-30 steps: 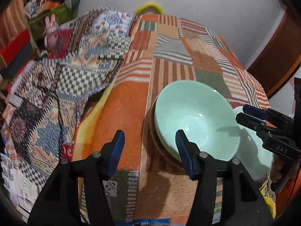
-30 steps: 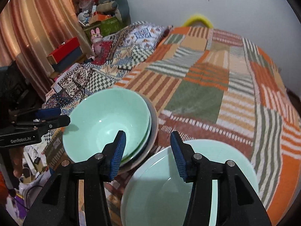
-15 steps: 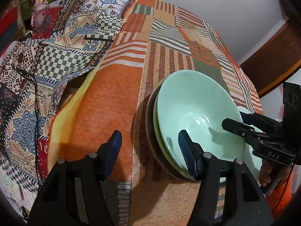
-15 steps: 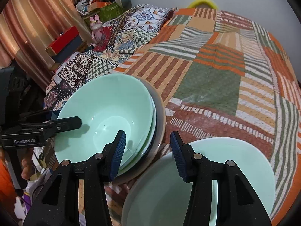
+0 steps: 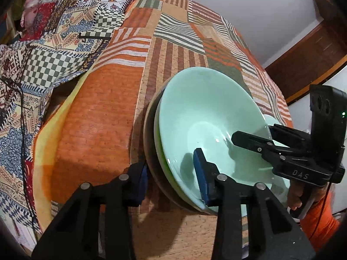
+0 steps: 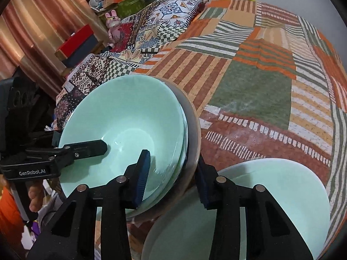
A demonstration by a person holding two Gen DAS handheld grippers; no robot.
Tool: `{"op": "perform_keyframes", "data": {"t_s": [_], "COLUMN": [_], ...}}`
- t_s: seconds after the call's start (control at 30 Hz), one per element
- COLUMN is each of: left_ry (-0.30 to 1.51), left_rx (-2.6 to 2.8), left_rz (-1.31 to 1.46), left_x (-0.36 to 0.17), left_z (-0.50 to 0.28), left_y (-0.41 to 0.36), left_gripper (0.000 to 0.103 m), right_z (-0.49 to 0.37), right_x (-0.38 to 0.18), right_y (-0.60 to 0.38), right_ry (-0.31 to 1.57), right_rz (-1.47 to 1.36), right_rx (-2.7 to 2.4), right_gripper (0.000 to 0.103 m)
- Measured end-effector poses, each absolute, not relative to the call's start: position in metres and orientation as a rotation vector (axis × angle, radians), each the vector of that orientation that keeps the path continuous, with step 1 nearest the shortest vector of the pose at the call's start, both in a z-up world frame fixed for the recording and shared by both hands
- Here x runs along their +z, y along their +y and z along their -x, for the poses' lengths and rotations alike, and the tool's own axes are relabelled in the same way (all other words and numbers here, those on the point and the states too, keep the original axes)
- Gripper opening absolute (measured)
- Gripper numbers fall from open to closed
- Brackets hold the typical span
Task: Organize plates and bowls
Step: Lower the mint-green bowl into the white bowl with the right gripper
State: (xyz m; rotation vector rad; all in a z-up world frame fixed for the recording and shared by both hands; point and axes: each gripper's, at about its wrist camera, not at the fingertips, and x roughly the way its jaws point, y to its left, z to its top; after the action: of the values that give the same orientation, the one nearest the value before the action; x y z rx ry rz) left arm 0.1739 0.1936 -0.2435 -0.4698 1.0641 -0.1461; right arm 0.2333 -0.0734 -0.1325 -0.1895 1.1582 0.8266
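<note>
We have a stack [image 6: 188, 130] near the front edge of the table [image 6: 249, 91]: a mint bowl [image 5: 208, 117] on top, another greenish dish under it, a brown plate [image 5: 149, 134] at the bottom. A second mint dish [image 6: 282, 190] sits just beside the stack on its right. Both grippers straddle the stack's rim from opposite sides, so the rim runs between each pair of fingers. Left gripper [image 5: 171, 173]: one pad inside the bowl, the other outside below the plate edge, jaws spread about as wide as the stack's lip is thick; we can't tell if the pads touch yet. Right gripper [image 6: 171, 179]: same setup on the stack's right side, inner finger over the bowl wall, outer finger in the gap between stack and second dish, jaws likewise apart, contact unclear. Neither arm is clearly nearer; both are at the rim. In the left view the right gripper's finger reaches well into the bowl. Our guess is a two-sided pinch comes next, to lift or shift the whole stack. Risk: the outer right finger is close to the second dish and could nudge it.
</note>
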Motion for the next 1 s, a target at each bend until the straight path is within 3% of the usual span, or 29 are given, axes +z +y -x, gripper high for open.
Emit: {"op": "perform_keyframes", "data": {"t_s": [1.0], "left_ry": [0.99], "left_rx": [-0.055], "left_rz": [0.47], "left_x": [-0.213], "left_z": [-0.152], "left_y": [0.195], "left_gripper": [0.037], "right_z": [-0.223], "right_x": [-0.115], "right_y": [-0.075], "right_ry": [1.117], "right_rz": [0.136], "right_rx": [0.835], "right_gripper": [0.026]}}
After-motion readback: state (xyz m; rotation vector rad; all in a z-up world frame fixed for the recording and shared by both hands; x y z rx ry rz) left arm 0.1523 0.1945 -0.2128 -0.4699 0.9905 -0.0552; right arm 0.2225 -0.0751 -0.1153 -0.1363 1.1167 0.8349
